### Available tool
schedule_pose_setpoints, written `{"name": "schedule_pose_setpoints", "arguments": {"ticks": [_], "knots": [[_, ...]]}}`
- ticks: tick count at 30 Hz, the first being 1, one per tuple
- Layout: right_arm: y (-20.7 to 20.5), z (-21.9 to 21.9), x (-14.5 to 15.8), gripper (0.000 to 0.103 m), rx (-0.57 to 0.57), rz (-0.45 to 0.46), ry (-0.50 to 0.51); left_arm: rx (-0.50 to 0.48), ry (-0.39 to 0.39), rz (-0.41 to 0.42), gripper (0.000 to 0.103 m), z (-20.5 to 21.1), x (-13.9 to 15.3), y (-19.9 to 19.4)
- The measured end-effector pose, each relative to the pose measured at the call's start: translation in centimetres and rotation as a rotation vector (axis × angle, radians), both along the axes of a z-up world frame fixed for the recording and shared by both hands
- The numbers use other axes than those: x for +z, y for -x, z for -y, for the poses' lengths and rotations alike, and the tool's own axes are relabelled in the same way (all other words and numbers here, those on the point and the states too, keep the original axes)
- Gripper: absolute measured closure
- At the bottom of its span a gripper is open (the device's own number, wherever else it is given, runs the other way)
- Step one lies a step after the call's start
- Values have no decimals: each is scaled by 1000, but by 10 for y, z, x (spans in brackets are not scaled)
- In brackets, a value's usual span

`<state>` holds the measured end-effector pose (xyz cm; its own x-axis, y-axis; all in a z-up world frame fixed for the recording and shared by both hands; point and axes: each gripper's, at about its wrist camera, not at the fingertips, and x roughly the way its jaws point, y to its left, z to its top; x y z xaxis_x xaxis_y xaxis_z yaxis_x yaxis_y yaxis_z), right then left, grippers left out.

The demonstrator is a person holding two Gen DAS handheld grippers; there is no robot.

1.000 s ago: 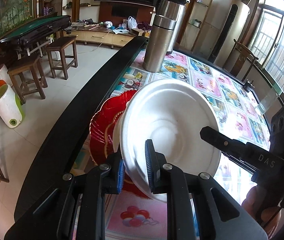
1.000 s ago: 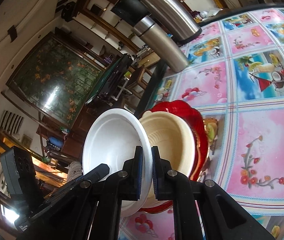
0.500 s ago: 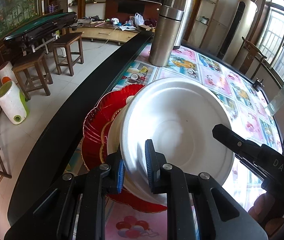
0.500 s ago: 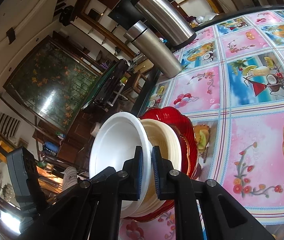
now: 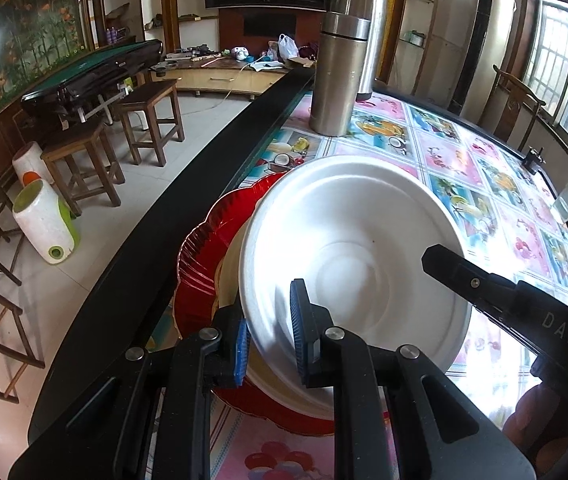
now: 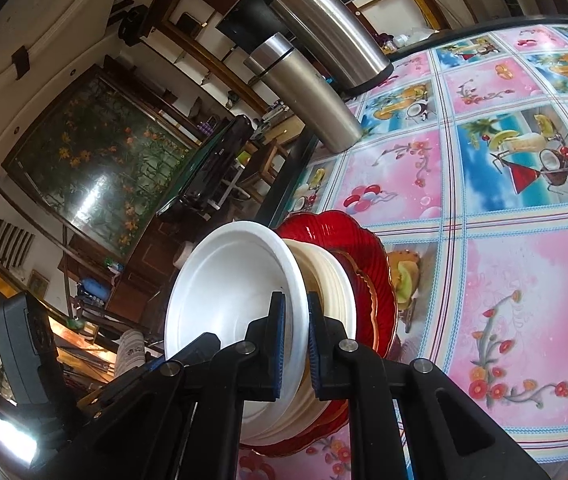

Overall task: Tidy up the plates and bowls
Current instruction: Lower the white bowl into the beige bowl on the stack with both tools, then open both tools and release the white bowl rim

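Observation:
A white foam bowl point(image 5: 356, 264) hangs tilted over a cream bowl point(image 5: 229, 280) that rests on a red scalloped plate point(image 5: 199, 264). My left gripper point(image 5: 269, 340) is shut on the white bowl's near left rim. Over the opposite rim reaches one of the right gripper's fingers point(image 5: 484, 284). In the right wrist view my right gripper point(image 6: 295, 340) is shut on the rim of the white bowl point(image 6: 235, 292). There the white bowl is nested part-way into the cream bowl point(image 6: 336, 292) above the red plate point(image 6: 364, 248).
Two steel thermoses point(image 5: 340, 76) point(image 6: 304, 88) stand further along the table near its black edge point(image 5: 171, 200). A patterned pink and blue cloth point(image 6: 504, 280) covers the table point(image 5: 464, 160). Wooden stools point(image 5: 79, 152) stand on the floor to the left.
Both grippers have brought the white bowl down and closer to the cream bowl, so it now sits part-way inside it. Both grips stay the same.

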<state>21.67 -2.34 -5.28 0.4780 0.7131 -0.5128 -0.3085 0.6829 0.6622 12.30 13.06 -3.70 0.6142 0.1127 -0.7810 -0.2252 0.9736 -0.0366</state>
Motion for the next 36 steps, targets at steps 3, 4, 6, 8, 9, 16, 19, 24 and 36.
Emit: {"name": "schedule_pose_setpoints", "arguments": {"ticks": [3, 4, 6, 8, 9, 16, 19, 24, 36], "knots": [[-2, -1, -1, 91, -3, 12, 10, 8, -12, -1, 88, 1, -1, -3], [-2, -1, 0, 91, -6, 16, 14, 10, -16, -1, 88, 2, -1, -4], [-2, -2, 1, 91, -8, 27, 24, 15, -27, -1, 88, 3, -2, -6], [-2, -2, 1, 91, -11, 33, 29, 20, -35, 0, 88, 3, -3, -6], [-2, -2, 1, 91, -13, 35, 30, 23, -44, 2, 88, 4, -4, -7], [-2, -2, 3, 91, -28, 56, 44, 37, -86, 11, 85, 10, -6, -9], [-1, -2, 6, 87, -33, 71, 48, 41, -109, 13, 84, 13, -7, -10], [5, -7, 12, 80, -36, 124, 87, 48, -152, 15, 79, 20, -9, -11], [8, 1, 18, 67, -74, 160, 92, 95, -231, 17, 77, 22, -12, -8]]}}
